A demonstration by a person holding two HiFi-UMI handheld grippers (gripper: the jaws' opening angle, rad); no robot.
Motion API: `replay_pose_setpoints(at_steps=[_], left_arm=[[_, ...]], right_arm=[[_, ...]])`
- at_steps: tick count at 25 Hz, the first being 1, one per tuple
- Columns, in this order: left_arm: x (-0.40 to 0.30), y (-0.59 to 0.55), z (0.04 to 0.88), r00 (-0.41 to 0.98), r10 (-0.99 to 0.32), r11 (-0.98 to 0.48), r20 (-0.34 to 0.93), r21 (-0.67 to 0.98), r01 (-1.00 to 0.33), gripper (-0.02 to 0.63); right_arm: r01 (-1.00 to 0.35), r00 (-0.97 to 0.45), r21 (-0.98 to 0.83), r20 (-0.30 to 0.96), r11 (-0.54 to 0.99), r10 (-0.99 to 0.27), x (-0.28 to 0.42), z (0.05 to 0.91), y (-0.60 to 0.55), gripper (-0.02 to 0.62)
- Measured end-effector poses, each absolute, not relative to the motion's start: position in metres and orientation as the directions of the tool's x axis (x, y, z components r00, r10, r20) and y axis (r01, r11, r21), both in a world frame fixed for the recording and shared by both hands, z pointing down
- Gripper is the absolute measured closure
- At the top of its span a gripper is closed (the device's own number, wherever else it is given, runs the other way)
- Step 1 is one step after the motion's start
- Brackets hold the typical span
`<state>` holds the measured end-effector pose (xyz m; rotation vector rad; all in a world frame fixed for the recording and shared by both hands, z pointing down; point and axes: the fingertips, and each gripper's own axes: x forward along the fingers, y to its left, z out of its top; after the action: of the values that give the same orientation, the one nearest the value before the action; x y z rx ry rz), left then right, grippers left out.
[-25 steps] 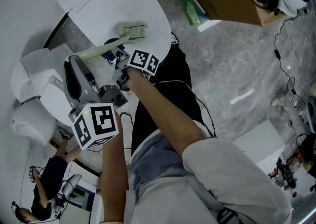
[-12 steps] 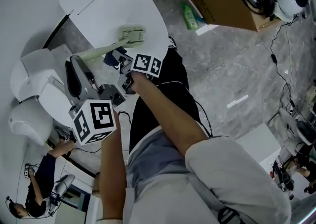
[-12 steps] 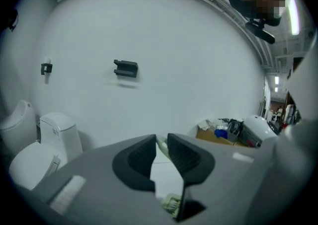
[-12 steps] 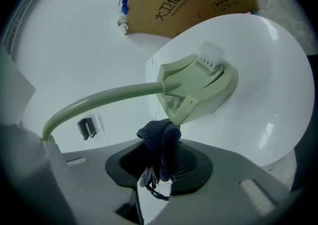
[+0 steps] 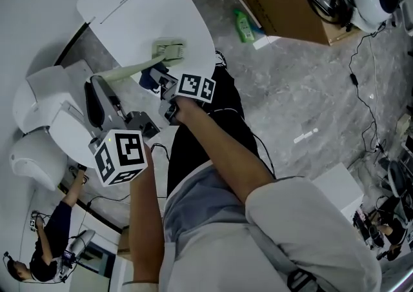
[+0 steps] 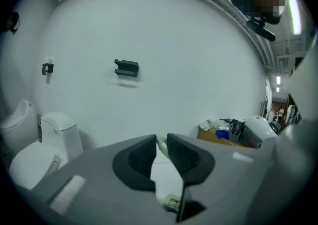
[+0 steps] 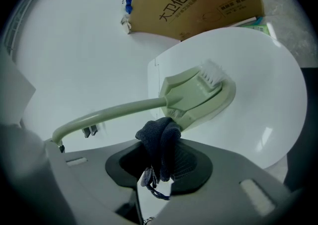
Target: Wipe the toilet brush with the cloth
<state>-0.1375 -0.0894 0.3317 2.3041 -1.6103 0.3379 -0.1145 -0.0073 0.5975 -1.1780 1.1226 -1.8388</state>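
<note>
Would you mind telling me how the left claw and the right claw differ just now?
The left claw grips the toilet brush by its pale green handle; the right claw grips the dark blue cloth. The left claw holds near the handle's end, while the right claw sits by the brush head, cloth against it. Both are shut on something.

Right hand-held gripper [image 7: 161, 163] with cloth [image 7: 160, 142] slid slightly along toilet brush [image 7: 196, 95] handle, now nearer the bristled head
</note>
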Motion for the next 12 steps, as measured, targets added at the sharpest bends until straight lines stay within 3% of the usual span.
replay_pose_setpoints(at_steps=[12], left_arm=[[-0.136,-0.089,0.331,0.324,-0.874,-0.304,0.361,0.112,-0.946,0.606]], right_arm=[[-0.098,-0.467,-0.906,0.407,-0.412,-0.785,-0.092,0.609,0.023,0.494]])
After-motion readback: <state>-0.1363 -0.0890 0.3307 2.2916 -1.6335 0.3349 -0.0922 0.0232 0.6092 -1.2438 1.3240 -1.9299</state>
